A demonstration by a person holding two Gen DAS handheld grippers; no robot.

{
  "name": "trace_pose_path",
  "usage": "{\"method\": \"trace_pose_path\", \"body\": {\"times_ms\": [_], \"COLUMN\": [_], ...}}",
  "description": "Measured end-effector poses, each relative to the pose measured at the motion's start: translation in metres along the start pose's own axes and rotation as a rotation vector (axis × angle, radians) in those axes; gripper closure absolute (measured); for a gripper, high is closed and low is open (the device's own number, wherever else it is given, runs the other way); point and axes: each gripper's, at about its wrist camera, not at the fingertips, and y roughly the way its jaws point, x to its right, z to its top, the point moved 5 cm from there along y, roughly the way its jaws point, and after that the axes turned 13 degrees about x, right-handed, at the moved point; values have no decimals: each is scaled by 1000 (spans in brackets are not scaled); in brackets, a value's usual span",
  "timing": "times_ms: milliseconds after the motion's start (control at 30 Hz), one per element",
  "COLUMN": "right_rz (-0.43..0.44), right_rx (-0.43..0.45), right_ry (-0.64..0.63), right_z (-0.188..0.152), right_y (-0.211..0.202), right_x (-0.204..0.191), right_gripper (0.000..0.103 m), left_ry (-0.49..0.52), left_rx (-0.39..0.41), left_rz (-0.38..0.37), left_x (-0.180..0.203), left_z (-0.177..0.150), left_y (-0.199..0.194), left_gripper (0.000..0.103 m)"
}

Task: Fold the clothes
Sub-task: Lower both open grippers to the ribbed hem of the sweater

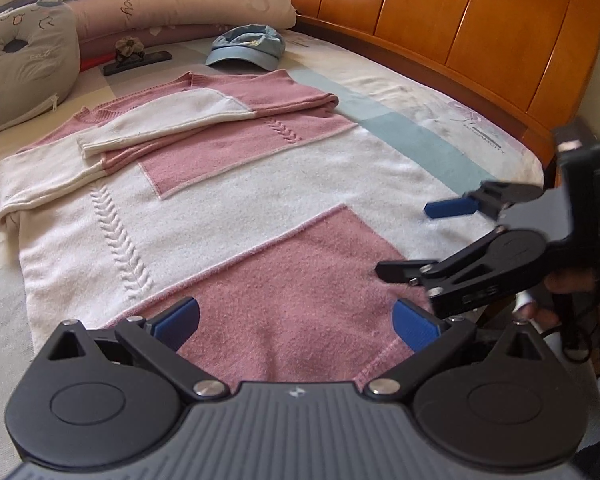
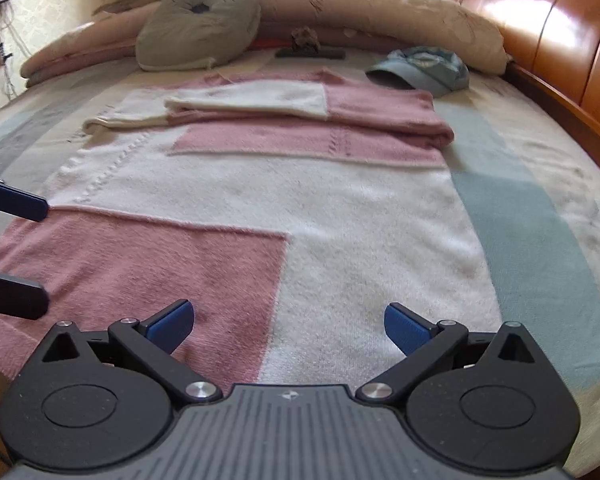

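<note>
Both claws, left (image 1: 296, 322) and right (image 2: 289, 326), hover spread over the sweater's (image 2: 260, 200) near hem, apparently not touching it; it lies flat on the bed (image 2: 540, 240), sleeves folded in.

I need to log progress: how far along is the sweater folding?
Done: both sleeves lie folded across the sweater chest. In hand: nothing yet; the left claw and right claw sit open at the bottom hem. Left: folding the body upward.
</note>
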Motion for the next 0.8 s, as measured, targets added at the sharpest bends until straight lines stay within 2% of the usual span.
{"method": "trace_pose_path", "body": {"times_ms": [133,333,400,467,567,667,733,800], "right_rz": [30,0,-13,-8,-15,-15,-14,-18], "right_rx": [23,2,-32,-39,-31,15,9,-24], "right_ry": [-3,-22,-26,-13,4,-16,-13,-4], "right_z": [6,-8,-18,-26,-24,-17,-21,-30], "right_y": [-10,-10,-9,-12,-24,-37,-36,-31], "right_x": [-2,8,14,18,23,24,27,31], "right_gripper": [0,0,0,0,0,0,0,0], "left_ry": [2,12,-55,-116,-157,-129,-194,-236], "left_rx": [1,-11,-40,-10,21,51,23,41], "left_rz": [18,42,41,29,19,34,21,17], "left_x": [-1,-1,-7,-12,-12,-7,-8,-8], "left_z": [-9,-33,-45,-47,-41,-38,-44,-50], "left_y": [1,-3,-2,-9,-18,-20,-12,-11], "left_gripper": [1,1,1,1,1,1,1,1]}}
